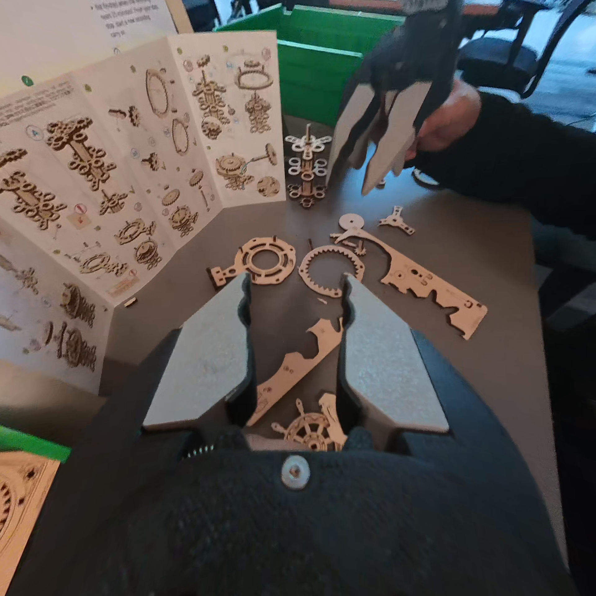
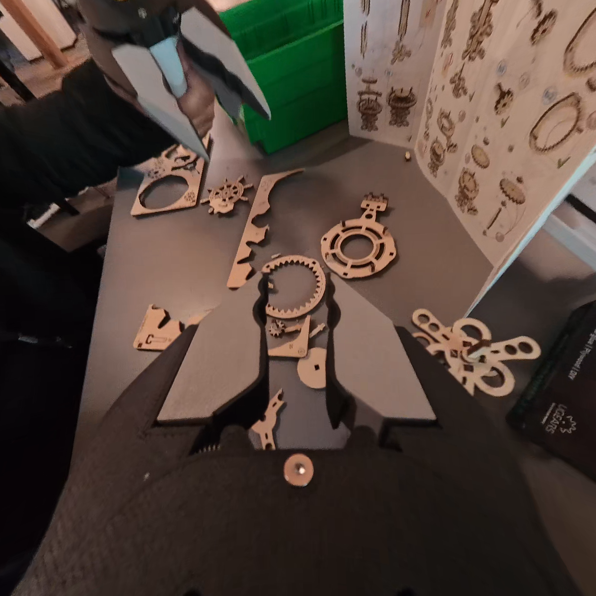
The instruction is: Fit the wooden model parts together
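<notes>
Loose wooden parts lie on the grey table [image 1: 180, 322]. My left gripper [image 1: 296, 283] is open and empty, above a notched strip [image 1: 309, 351], near a toothed ring [image 1: 309, 267] and a round frame plate [image 1: 245, 258]. A second long strip [image 1: 432, 290] lies to the right. My right gripper [image 2: 296, 283] is open and empty, with its tips over the toothed ring [image 2: 290, 261]; it also shows in the left wrist view [image 1: 361, 174]. The frame plate [image 2: 332, 245], a strip [image 2: 254, 232] and a ship wheel [image 2: 225, 193] lie beyond. The left gripper [image 2: 237, 137] hangs far left.
A folded instruction sheet [image 1: 129, 161] stands at the left. A green bin [image 1: 316, 74] stands behind. A ringed wooden tower [image 1: 306, 167] stands by the bin and shows beside my right gripper [image 2: 464, 351]. A black box [image 2: 554, 371] is at the right, and a cut-out square plate [image 2: 138, 208] is far left. The left gripper's tips are roughly 12 cm from the right gripper's. The ship wheel [image 2: 225, 193] is closer to my left gripper, around 12 cm from its tips; the right tips are 20 cm off. It is also in sight in the left wrist view [image 1: 316, 439].
</notes>
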